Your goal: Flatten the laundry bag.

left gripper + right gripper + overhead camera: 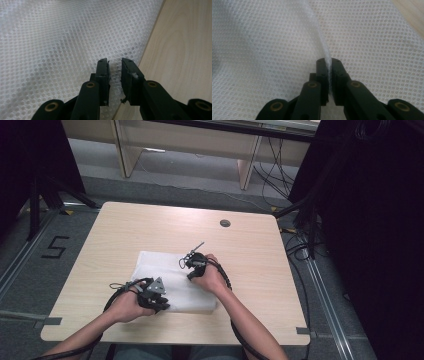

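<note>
On the light wooden bench [125, 225], seen from the high view, a white mesh cloth [160, 265] lies flat near the middle, a little toward the person's side. The left gripper [159, 304] rests at the cloth's near left edge, and the right gripper [192, 272] presses down onto the cloth near its middle, the two well apart. A small dark round grommet [225, 223] sits in the bench top beyond the cloth.

In the left gripper view, the left gripper [115, 61] stands with a narrow gap between its jaws, right at the mesh cloth's [62, 37] edge where it meets bare bench [185, 42]. A bit of cloth seems to sit in that gap, though I cannot tell if the pads press on it.

In the right gripper view, the right gripper [327, 60] is closed tight on a raised fold of the mesh cloth [269, 42], pinched between the pads.
</note>
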`<state>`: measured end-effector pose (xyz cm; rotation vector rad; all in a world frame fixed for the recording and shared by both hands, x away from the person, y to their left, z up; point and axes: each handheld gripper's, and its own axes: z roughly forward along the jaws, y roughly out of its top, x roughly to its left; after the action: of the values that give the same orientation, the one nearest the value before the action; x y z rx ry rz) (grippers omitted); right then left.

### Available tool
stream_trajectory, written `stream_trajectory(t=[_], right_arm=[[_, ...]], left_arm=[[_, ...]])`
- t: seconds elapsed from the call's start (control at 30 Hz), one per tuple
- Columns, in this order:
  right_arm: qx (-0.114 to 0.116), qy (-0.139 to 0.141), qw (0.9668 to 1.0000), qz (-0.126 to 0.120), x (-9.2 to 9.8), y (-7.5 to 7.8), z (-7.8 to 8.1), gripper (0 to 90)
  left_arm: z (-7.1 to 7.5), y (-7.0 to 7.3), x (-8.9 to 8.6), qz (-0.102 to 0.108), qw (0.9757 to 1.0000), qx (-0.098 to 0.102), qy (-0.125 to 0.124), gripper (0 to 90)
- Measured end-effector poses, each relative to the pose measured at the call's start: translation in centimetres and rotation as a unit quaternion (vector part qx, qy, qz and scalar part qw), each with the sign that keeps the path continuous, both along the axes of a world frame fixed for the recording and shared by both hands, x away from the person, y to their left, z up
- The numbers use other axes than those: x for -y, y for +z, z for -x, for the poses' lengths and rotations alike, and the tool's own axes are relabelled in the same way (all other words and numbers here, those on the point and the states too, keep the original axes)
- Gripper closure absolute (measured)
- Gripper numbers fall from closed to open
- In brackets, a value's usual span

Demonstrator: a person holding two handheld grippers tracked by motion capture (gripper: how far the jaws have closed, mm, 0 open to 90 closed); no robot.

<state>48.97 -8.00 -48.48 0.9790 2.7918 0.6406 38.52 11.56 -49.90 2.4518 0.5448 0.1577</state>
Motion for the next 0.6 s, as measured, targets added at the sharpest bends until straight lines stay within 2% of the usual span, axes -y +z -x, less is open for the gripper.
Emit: stream_trajectory(t=[0.07, 0.2, 0.23, 0.27, 0.37, 0.43, 0.47, 0.5, 0.57, 0.6], right_arm=[[0.004, 0.007, 1.0, 0.001, 0.0, 0.0, -0.1, 89.0], [0.008, 0.002, 1.0, 0.0, 0.0, 0.1, 0.1, 89.5], [0.007, -0.001, 1.0, -0.001, -0.1, 0.3, 0.2, 89.6], [0.011, 0.002, 0.9999, -0.004, 0.0, 0.5, 0.2, 89.5], [0.025, 0.008, 0.9996, -0.007, 0.0, 1.3, 0.2, 89.5], [0.034, 0.007, 0.9993, -0.013, -0.1, 2.1, 0.5, 89.5], [0.03, 0.003, 0.9994, -0.015, -0.1, 2.3, 0.6, 89.5], [0.03, 0.003, 0.9994, -0.015, -0.1, 2.3, 0.6, 89.5], [0.045, 0.007, 0.9988, -0.018, 0.0, 2.7, 0.8, 89.5], [0.047, 0.005, 0.9987, -0.019, 0.0, 2.8, 0.9, 89.5]], left_arm=[[0.0, 0.0, 0.0, 0.001, 1.0, 0.002, -0.001, 75.1], [0.0, -0.1, 0.0, 0.004, 1.0, -0.003, -0.001, 75.0], [0.0, 0.0, 0.0, 0.0, 1.0, 0.004, -0.001, 75.0], [-0.1, 0.1, 0.0, -0.002, 0.9999, 0.008, -0.007, 74.9], [0.0, 0.0, 0.0, -0.001, 1.0, 0.006, -0.003, 74.5], [0.1, 0.1, 0.1, -0.002, 0.9999, 0.011, 0.008, 71.4], [0.1, 0.1, 0.1, -0.002, 0.9999, 0.011, 0.008, 70.0], [0.1, 0.2, 0.1, 0.002, 0.9999, 0.011, 0.012, 70.0], [0.3, 0.7, 0.2, 0.011, 0.9996, 0.023, 0.007, 70.2], [0.4, 0.9, 0.3, 0.022, 0.9995, 0.021, 0.007, 71.9]])
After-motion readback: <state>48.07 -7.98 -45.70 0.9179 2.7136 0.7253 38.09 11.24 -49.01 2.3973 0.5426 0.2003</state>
